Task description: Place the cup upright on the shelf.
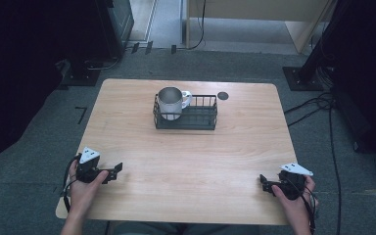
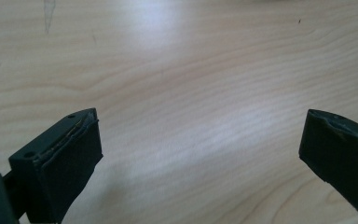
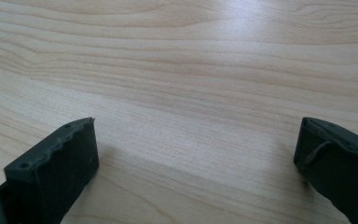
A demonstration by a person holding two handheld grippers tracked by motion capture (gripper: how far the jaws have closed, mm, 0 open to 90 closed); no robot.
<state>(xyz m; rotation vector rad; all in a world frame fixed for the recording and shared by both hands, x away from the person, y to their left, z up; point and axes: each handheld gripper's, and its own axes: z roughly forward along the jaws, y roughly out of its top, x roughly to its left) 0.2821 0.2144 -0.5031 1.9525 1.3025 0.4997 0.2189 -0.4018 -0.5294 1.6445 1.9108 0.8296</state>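
Note:
A metal mug (image 1: pixel 170 103) with a white handle stands upright in the left end of a black wire basket (image 1: pixel 200 119) at the far middle of the wooden table (image 1: pixel 186 161). My left gripper (image 1: pixel 115 171) rests near the front left corner, held by a hand, jaws wide apart with nothing between them. My right gripper (image 1: pixel 264 182) rests near the front right corner, also open and empty. In the left gripper view its gripper (image 2: pixel 200 149) shows bare wood between the jaws. The right gripper (image 3: pixel 196 154) in its own view shows the same.
A small dark round disc (image 1: pixel 223 96) lies on the table just behind the basket's right end. Grey carpet surrounds the table, with cables (image 1: pixel 318 105) on the floor at the right and black stands at the back left and right.

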